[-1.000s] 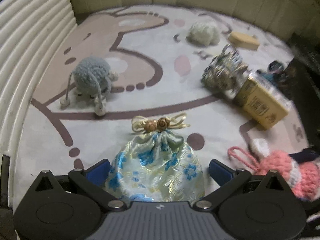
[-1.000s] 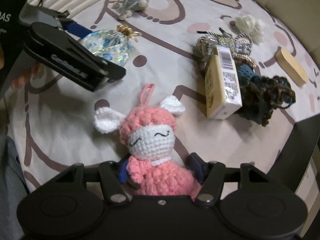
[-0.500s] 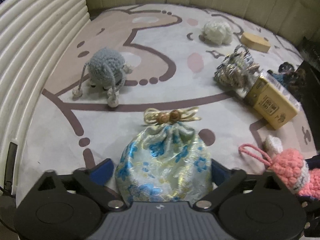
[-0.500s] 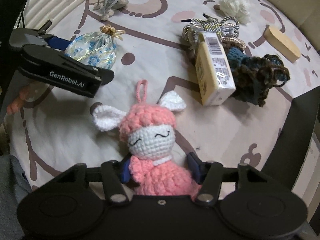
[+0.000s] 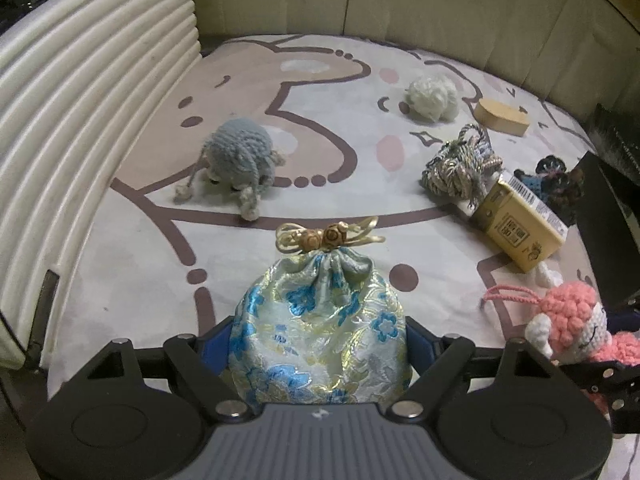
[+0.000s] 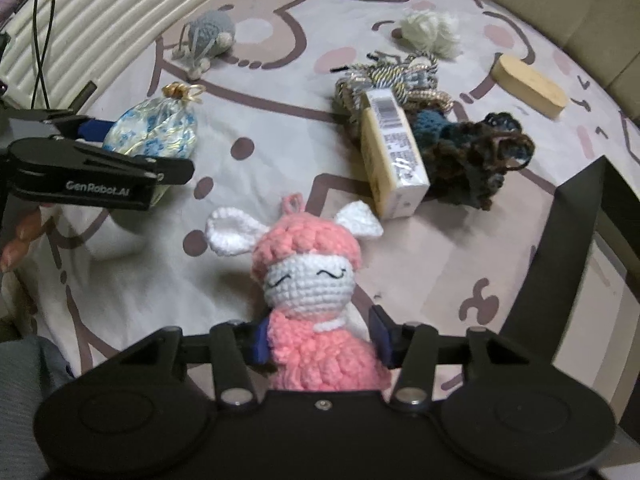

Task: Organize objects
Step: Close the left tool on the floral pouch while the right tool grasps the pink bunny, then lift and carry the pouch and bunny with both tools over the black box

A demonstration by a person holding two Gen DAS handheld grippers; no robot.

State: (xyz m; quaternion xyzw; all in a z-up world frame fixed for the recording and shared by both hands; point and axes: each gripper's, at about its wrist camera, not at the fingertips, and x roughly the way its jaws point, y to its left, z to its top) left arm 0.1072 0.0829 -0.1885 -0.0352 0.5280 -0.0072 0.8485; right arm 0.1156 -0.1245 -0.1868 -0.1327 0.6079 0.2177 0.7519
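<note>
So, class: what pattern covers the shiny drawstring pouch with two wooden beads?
Blue flowers on pale gold brocade pouch; clearest in the left wrist view.

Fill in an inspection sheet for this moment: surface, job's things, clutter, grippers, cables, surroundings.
Surface: patterned cloth, cream with brown lines and pink spots.
Job's things: brocade pouch; pink doll; grey toy; white pompom; cord bundle; yellow box lying against it; dark crochet piece; wooden block.
Clutter: nothing seen.
Grippers: left gripper, jaws just closing, pads against the pouch; right gripper, jaws just closing, pressed on the doll.
Cables: dark cables at far left.
Surroundings: ribbed white panel; beige padded wall; black frame.
</note>
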